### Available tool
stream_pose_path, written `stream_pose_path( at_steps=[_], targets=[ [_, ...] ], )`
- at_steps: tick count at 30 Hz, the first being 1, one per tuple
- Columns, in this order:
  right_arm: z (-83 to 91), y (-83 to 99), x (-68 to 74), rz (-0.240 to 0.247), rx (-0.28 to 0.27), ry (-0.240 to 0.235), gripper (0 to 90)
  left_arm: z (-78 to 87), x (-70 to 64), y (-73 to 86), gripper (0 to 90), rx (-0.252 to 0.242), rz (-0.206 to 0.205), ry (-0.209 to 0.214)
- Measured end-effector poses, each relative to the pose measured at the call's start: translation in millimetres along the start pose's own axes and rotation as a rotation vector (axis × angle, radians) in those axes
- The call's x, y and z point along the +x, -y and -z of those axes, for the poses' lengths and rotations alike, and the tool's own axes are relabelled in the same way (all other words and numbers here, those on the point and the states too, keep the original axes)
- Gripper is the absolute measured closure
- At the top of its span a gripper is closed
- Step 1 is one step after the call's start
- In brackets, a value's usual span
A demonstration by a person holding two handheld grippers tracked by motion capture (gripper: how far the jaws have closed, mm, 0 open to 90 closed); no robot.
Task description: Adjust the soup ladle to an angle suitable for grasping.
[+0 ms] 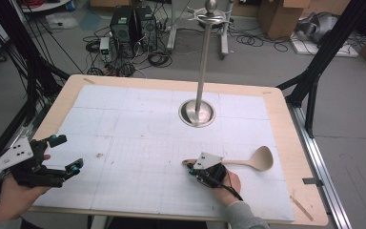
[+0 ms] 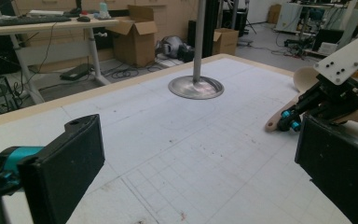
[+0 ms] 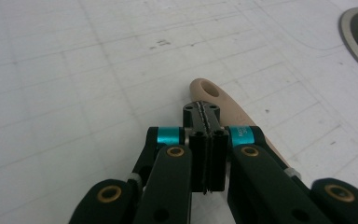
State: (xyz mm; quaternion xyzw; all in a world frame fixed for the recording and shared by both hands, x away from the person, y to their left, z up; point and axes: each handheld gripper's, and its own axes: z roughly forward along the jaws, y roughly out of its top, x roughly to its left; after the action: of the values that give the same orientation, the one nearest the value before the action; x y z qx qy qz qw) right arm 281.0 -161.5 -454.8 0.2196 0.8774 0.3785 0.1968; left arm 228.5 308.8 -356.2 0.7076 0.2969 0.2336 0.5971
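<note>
Faintly, unreadable print marks right gripper (image 3: 207, 140) collar.

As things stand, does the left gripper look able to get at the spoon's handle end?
Probably not directly: the right gripper, jaws shut, sits right over the spoon handle's end. The left gripper is open, well off to the side.

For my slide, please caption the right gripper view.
Right gripper, jaws together, over the handle of a wooden spoon on the table.
</note>
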Motion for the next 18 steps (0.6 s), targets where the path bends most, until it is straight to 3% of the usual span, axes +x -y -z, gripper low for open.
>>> stream_pose_path(
  at_steps=[9, 18],
  targets=[
    [-8.8, -4.7, -11.8, -0.023, 0.011, 0.046, 90.0, 9.2, 1.7, 2.5, 1.8, -0.002, 0.008, -0.018],
    [-15.2, -6.5, -24.2, -0.055, 0.016, 0.098, 90.0, 7.4, 2.0, 4.3, 1.8, 0.002, 0.012, -0.014]
  ],
)
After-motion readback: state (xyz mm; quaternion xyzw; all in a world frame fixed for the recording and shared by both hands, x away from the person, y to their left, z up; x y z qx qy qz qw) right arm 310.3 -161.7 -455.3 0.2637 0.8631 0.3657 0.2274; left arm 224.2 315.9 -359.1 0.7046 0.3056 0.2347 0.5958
